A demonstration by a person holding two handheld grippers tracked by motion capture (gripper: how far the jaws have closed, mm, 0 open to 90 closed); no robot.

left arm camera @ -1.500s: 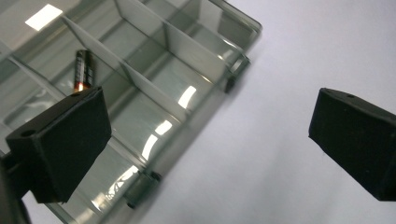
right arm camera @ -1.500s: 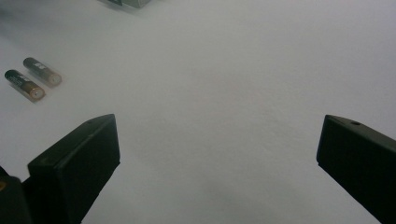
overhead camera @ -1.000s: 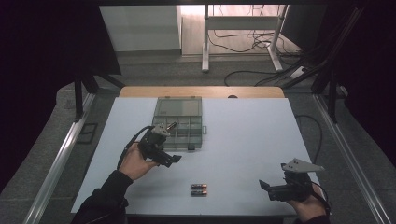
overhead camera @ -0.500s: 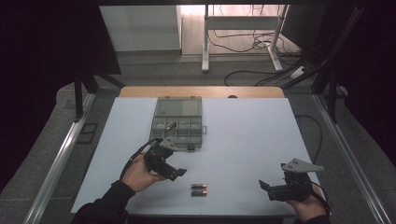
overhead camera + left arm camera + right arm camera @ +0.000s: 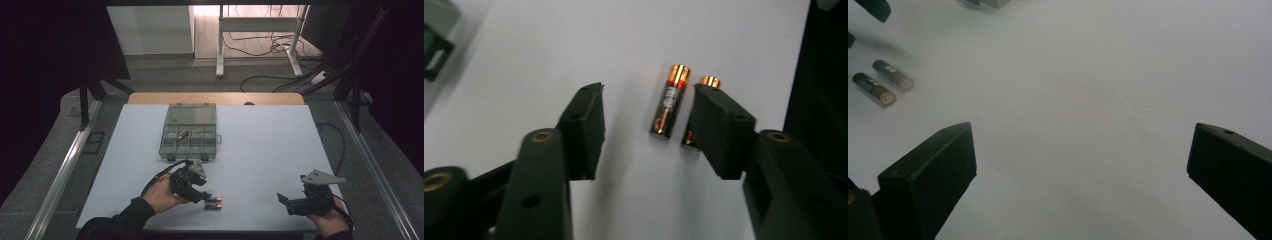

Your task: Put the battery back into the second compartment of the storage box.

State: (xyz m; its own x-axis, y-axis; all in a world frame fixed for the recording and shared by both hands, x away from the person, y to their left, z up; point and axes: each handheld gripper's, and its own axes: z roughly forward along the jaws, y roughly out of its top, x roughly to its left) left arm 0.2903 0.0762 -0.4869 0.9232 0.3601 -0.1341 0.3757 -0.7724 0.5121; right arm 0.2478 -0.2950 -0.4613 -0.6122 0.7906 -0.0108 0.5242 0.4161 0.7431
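Note:
Two AA batteries, black with copper ends, lie side by side on the white table near its front edge: one (image 5: 213,199) (image 5: 670,102) just behind the other (image 5: 213,206) (image 5: 710,81). My left gripper (image 5: 202,192) (image 5: 649,102) is open and low over them. The nearer battery sits between its jaws and the other is partly hidden behind the right jaw. My right gripper (image 5: 286,202) (image 5: 1083,135) is held wide open over bare table at the front right, with both batteries (image 5: 893,75) far off to its left.
A clear compartment box (image 5: 190,131) stands at mid-table behind the left hand, with a battery (image 5: 183,134) in one compartment. The white table's front edge (image 5: 250,229) runs close to both hands. Metal rails (image 5: 65,170) flank the table.
My left gripper has moved from the box toward the front edge and come down over the two batteries. The right gripper has stayed put.

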